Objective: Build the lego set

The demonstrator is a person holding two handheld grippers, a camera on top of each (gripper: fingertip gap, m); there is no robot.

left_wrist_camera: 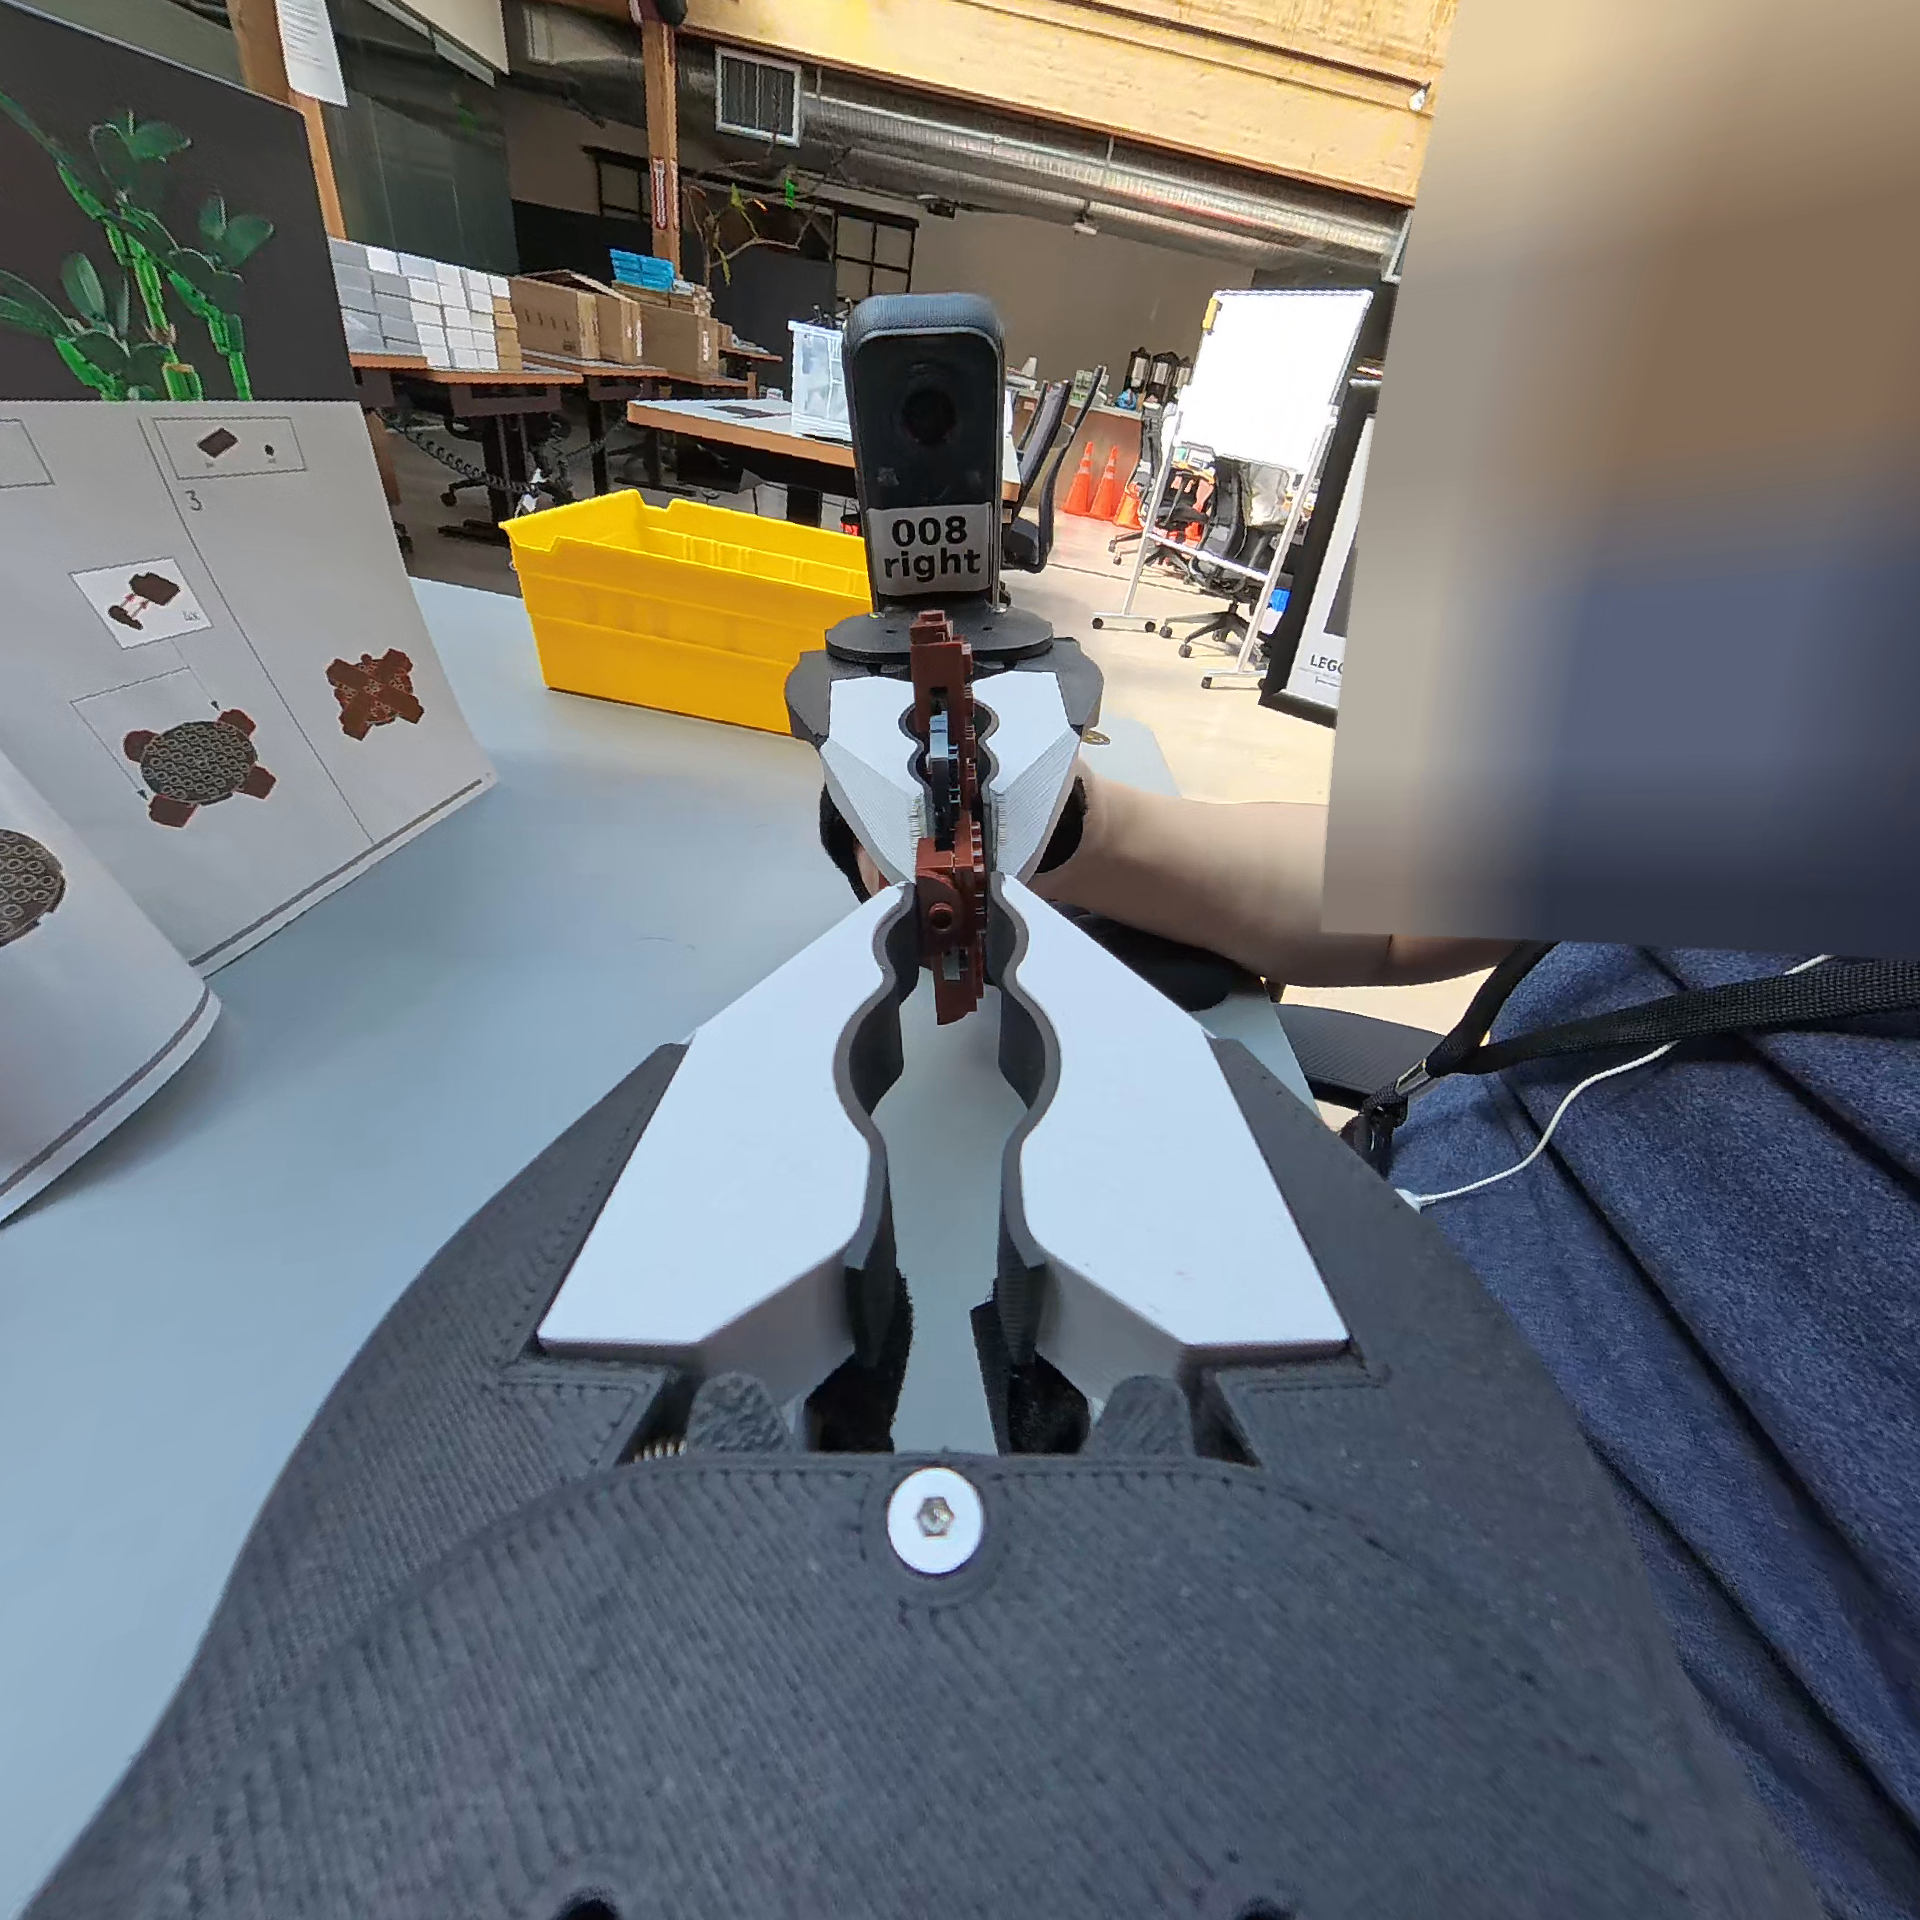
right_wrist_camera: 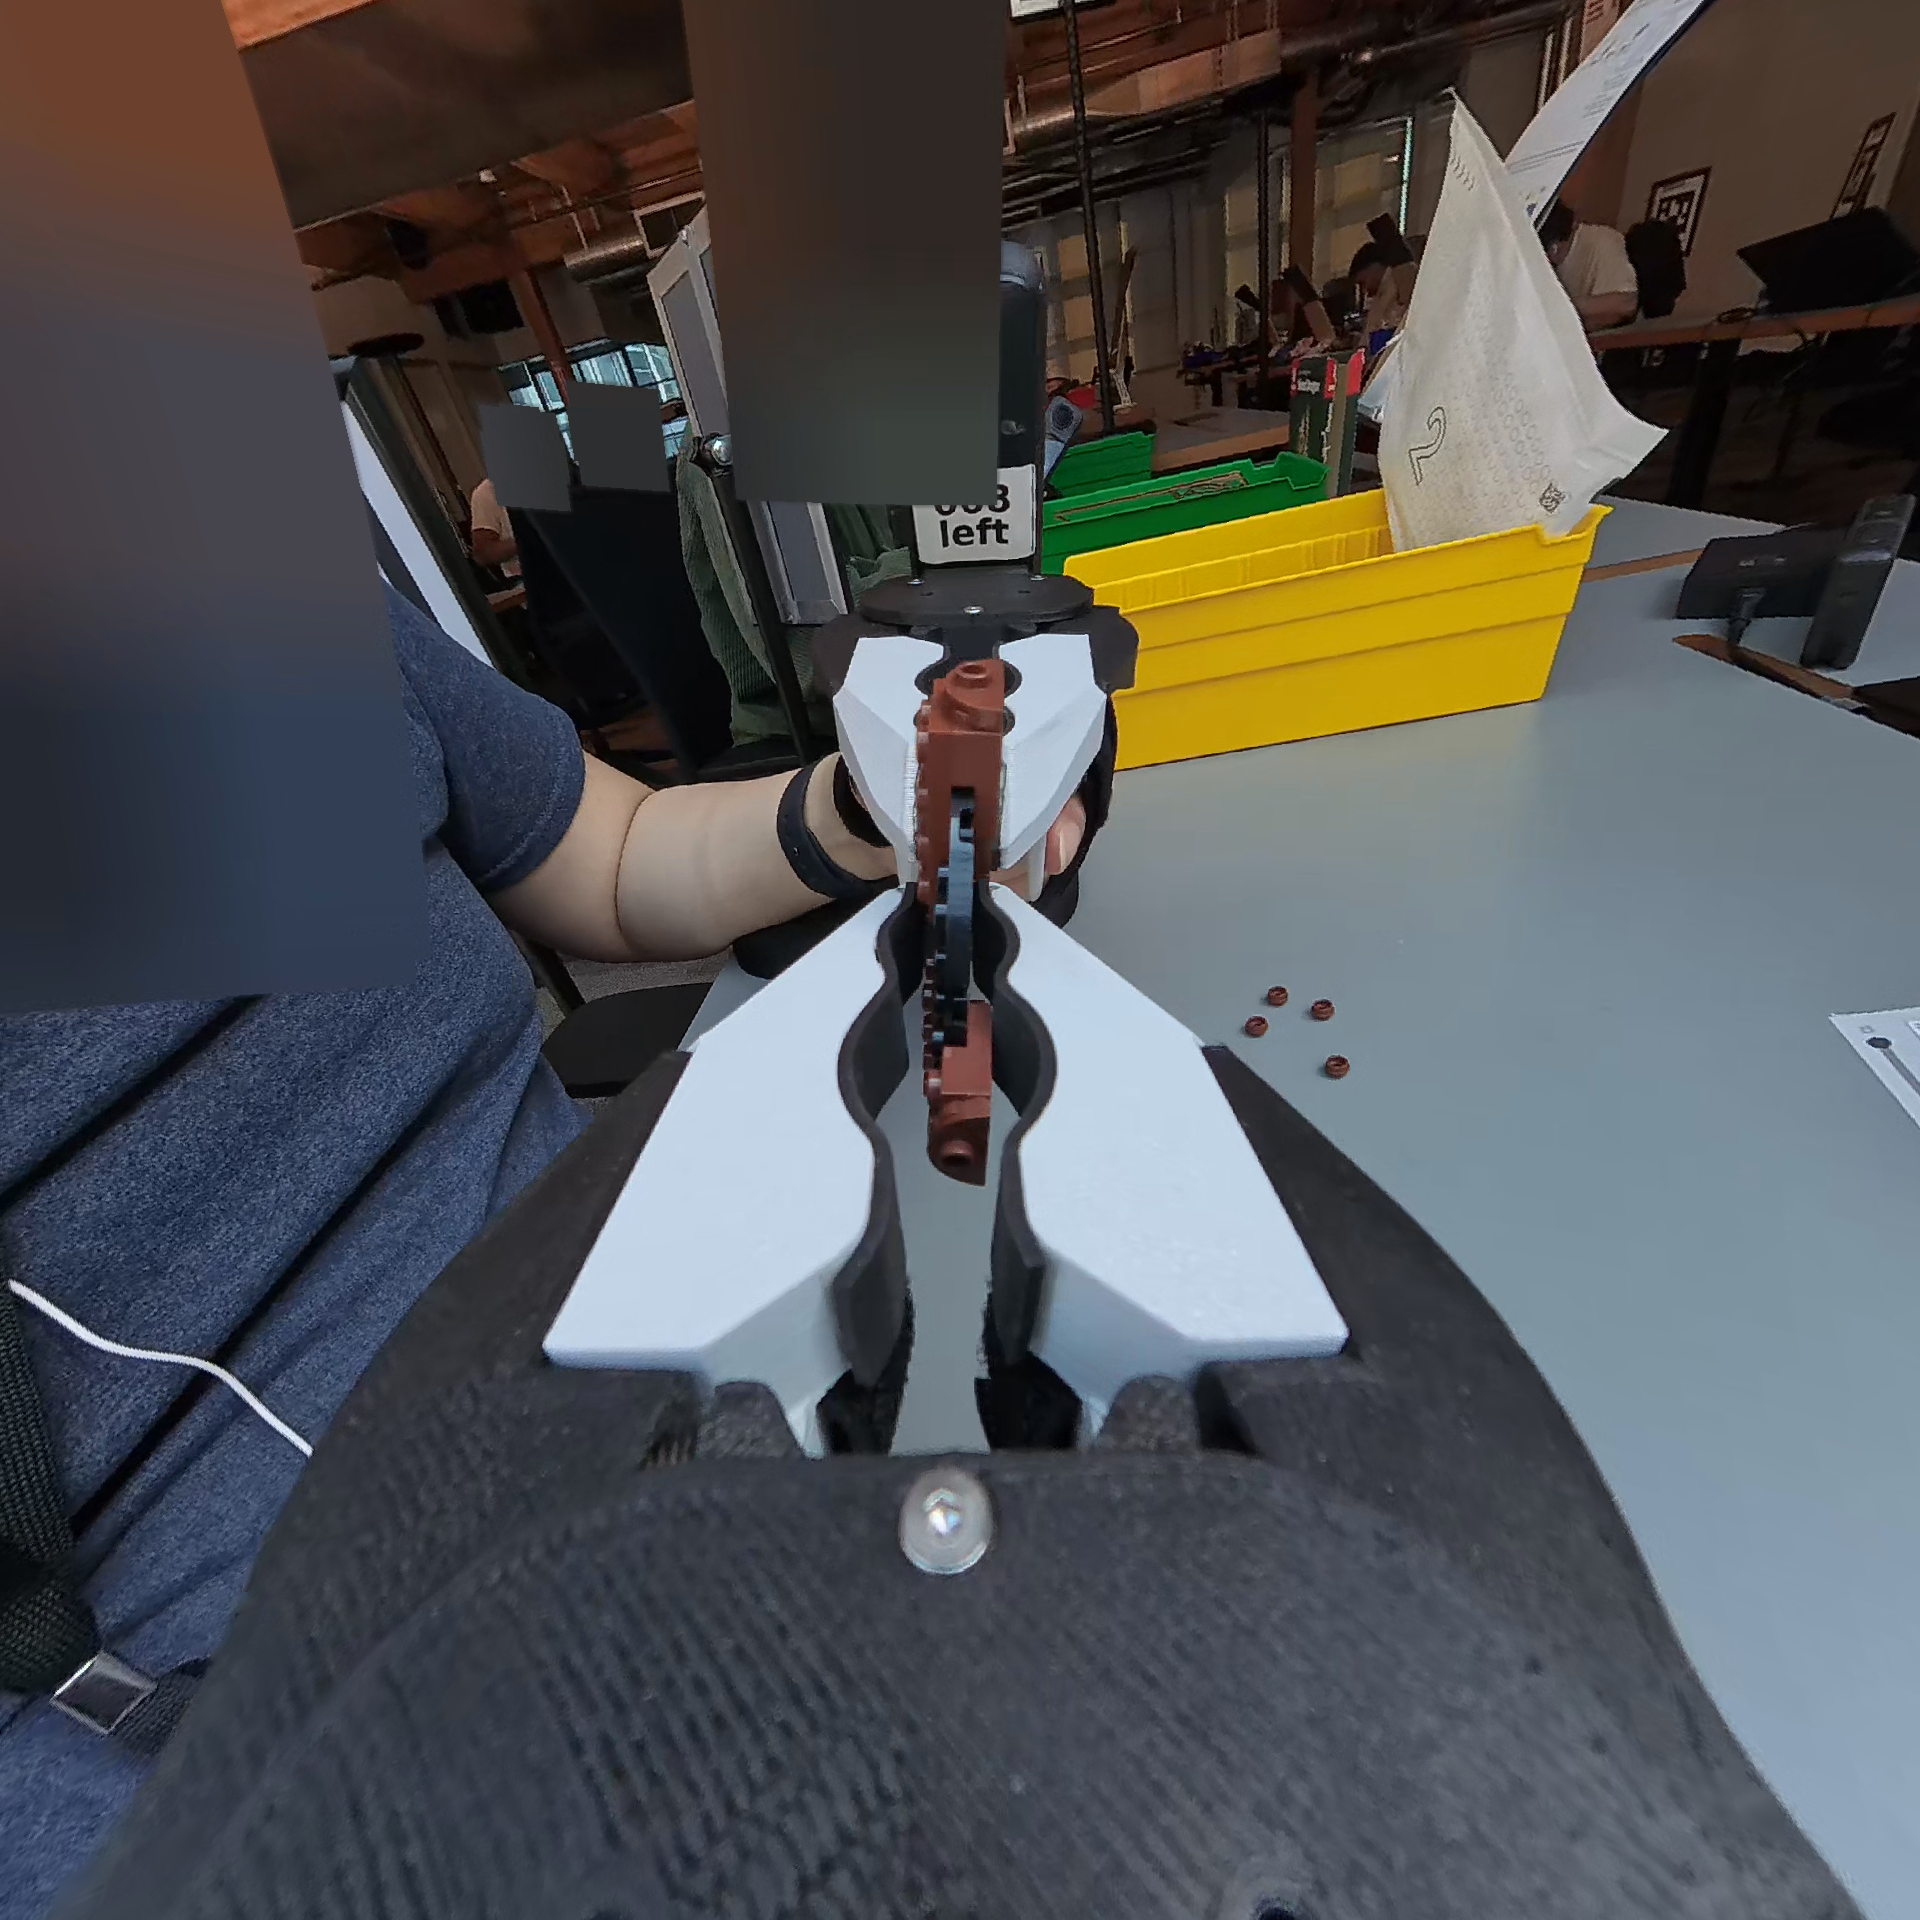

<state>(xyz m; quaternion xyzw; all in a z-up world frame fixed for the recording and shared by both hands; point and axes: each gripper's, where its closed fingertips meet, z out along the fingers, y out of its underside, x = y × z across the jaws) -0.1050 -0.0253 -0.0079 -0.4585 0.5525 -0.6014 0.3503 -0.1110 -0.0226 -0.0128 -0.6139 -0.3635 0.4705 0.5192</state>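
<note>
A Lego assembly (left_wrist_camera: pixel 948 966) of reddish-brown bricks around a black round plate is held edge-on in the air above the grey table (left_wrist_camera: pixel 520 1039). My left gripper (left_wrist_camera: pixel 951 899) is shut on its near end. My right gripper (left_wrist_camera: pixel 951 821) faces it tip to tip and is shut on the far end. In the right wrist view the assembly (right_wrist_camera: pixel 961 1101) runs between my right gripper (right_wrist_camera: pixel 954 909) and my left gripper (right_wrist_camera: pixel 961 857). Several small brown round pieces (right_wrist_camera: pixel 1288 1023) lie loose on the table (right_wrist_camera: pixel 1455 935) to the right.
An open instruction booklet (left_wrist_camera: pixel 208 675) lies on the left of the table. A yellow bin (left_wrist_camera: pixel 665 613) stands behind; it also shows in the right wrist view (right_wrist_camera: pixel 1330 623) holding a white bag (right_wrist_camera: pixel 1486 395). A green bin (right_wrist_camera: pixel 1174 488) and black devices (right_wrist_camera: pixel 1797 582) stand farther off. A person's torso (left_wrist_camera: pixel 1662 1299) is close by. Both grippers' tips are close together, under 4 cm apart.
</note>
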